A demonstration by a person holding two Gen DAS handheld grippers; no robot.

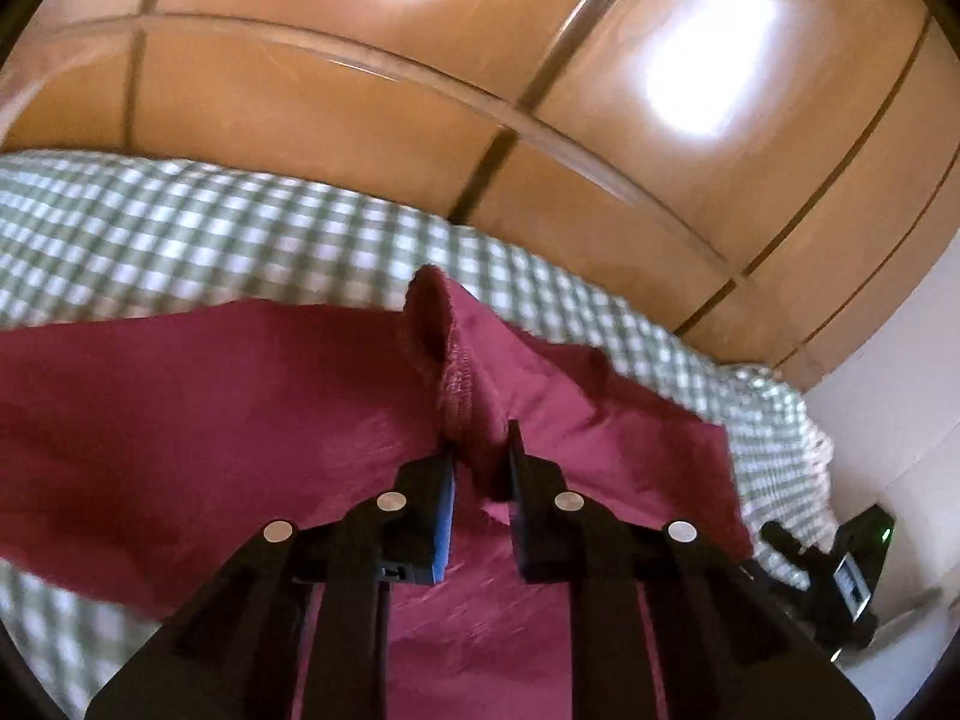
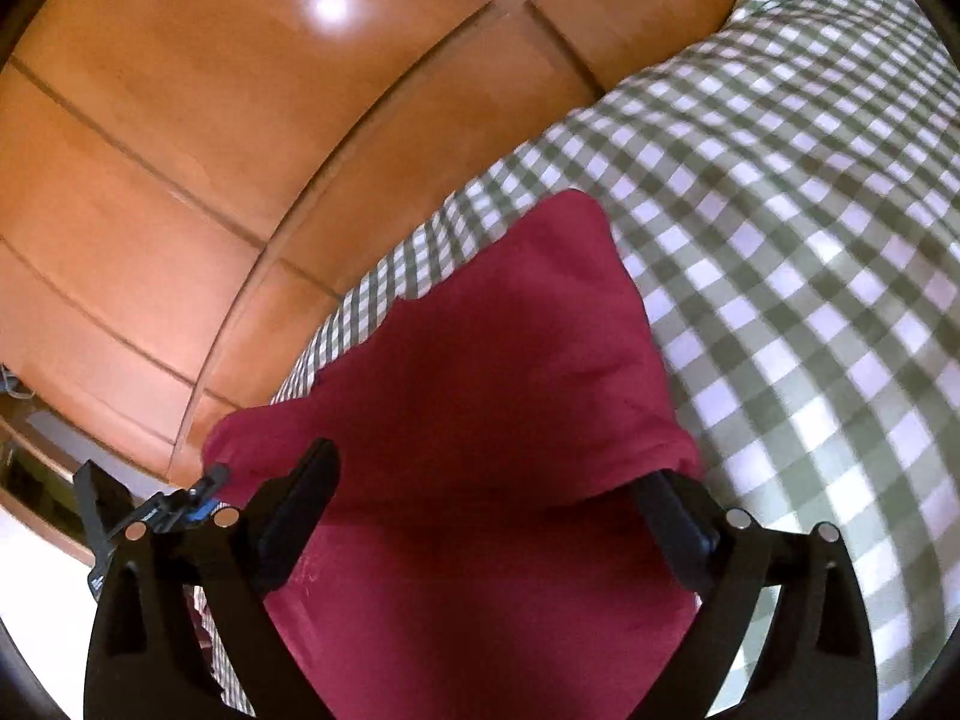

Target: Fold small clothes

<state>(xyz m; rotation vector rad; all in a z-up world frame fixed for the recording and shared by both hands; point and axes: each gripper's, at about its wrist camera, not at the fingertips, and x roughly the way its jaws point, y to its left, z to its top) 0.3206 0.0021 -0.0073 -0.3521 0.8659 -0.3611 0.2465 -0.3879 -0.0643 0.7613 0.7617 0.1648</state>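
red garment [image 1: 210, 408] pinched in left gripper [image 1: 480, 450]; under open right gripper [image 2: 492, 480].

Before me a glossy wooden wardrobe [image 1: 600, 90] with panelled doors catching bright light, my green-and-white checked bedcover [image 2: 810, 240], perhaps a pale wall [image 1: 888, 372] at the blurred edge.

Bright indoor light, strong fisheye bend, soft motion blur in both views.

Above and beyond the jaws, the glossy wooden panels [image 1: 372, 138] carry blown-out white glare patches, two in the left wrist view and one smaller in the right. The checked cover [image 2: 810, 252] smears towards the frame edges, worst low and to the left of the left jaws. The red garment [image 2: 480, 372] between the right jaws sits in dull shadow. Straight panel seams bow, and black vignette rims the corners.
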